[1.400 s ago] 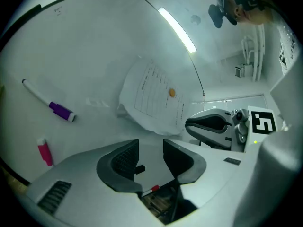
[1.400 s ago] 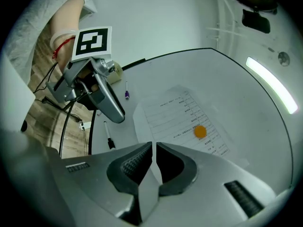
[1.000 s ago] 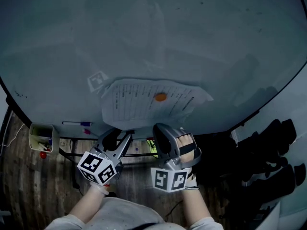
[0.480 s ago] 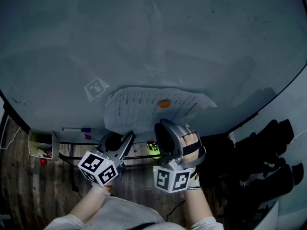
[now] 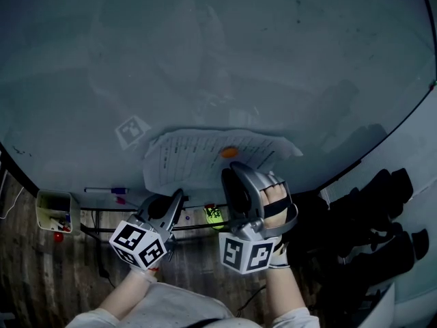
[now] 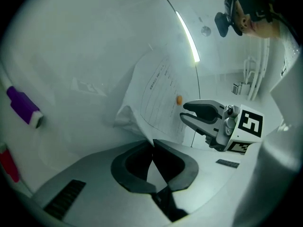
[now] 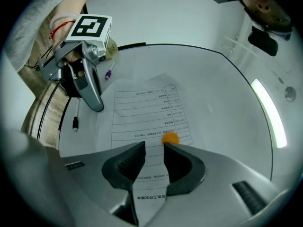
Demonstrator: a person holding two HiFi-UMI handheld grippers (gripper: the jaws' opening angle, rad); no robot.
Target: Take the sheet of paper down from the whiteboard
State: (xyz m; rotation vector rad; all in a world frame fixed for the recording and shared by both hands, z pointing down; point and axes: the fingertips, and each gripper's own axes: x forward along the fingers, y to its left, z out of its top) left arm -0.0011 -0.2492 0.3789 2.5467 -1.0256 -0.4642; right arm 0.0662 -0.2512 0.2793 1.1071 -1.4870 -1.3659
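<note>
The sheet of paper [image 5: 205, 159] hangs on the whiteboard [image 5: 218, 60], pinned by an orange magnet [image 5: 229, 152]. My left gripper [image 5: 179, 195] is shut on the sheet's lower left corner, and the crumpled corner [image 6: 142, 126] runs in between the closed tips [image 6: 152, 144]. My right gripper [image 7: 154, 148] points at the sheet [image 7: 147, 117] with its jaws opening. Only printed paper shows through the gap. The magnet [image 7: 170, 138] sits just past one fingertip. In the head view the right gripper [image 5: 235, 168] is directly below the magnet.
A purple-capped marker [image 5: 106, 190] lies on the board's ledge, with a white tub [image 5: 54, 210] of small items below it. A square printed marker [image 5: 133, 131] is stuck on the board left of the sheet. Dark bulky things [image 5: 382, 217] stand at the right.
The left jaws have closed on the paper's lower corner. The right gripper has risen up the sheet to just under the orange magnet.
</note>
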